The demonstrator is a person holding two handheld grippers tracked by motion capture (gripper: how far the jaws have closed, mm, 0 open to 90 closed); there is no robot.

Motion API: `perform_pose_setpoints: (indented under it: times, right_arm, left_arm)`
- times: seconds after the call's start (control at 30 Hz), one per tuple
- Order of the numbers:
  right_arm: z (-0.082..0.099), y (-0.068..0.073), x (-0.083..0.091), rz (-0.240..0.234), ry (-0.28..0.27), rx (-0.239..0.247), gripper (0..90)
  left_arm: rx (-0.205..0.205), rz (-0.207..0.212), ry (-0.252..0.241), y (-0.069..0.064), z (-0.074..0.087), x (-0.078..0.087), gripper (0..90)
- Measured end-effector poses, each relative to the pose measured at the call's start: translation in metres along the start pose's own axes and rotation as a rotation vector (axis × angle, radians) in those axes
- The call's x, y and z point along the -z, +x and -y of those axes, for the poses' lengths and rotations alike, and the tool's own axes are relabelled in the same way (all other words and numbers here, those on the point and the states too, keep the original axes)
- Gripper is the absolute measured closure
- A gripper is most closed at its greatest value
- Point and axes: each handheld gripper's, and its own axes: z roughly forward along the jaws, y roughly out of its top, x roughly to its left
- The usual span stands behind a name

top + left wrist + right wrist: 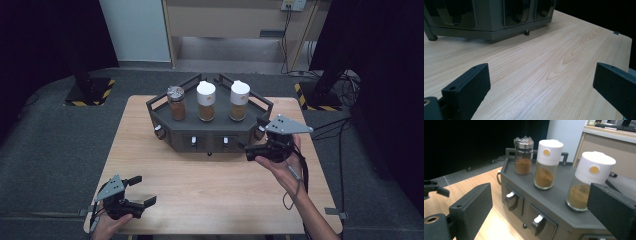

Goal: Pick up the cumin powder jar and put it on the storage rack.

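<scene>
Glass spice jar with white plastic cap (587, 182), powder-filled, stands at right end of dark grey rack top (564, 197). Judged light, rigid, slippery, breakable; best gripped around glass below cap. Right gripper (536, 212) gapes empty nearby; left gripper (541, 87) spread wide at tabletop's near left corner.

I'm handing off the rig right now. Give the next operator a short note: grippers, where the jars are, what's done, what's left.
Left gripper: open, empty, at the table's near left corner.
Right gripper: open, empty, by the rack's front right.
Three spice jars stand on the rack: metal-capped jar left, white-capped jar middle, second white-capped jar right.
Done: nothing gripped yet.
Left: probably closing on the right jar, the nearest one.
</scene>
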Motion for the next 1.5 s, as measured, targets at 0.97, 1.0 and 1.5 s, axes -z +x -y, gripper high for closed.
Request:
perform_pose_setpoints:
  times: [0.97,1.0,1.5]
  right_arm:
    - [0.087,0.027,0.069,0.032,0.031,-0.032,3.6]
    - [0.09,0.027,0.07,0.034,0.033,-0.034,3.6]
    - [0.136,0.028,0.081,0.063,0.061,-0.116,3.6]
  left_arm:
    - [0.001,-0.007,-0.026,-0.001,0.002,0.003,0.2]
    - [0.001,-0.008,-0.025,-0.001,0.002,0.003,0.3]
    - [0.0,-0.007,-0.026,-0.001,0.003,0.003,0.3]
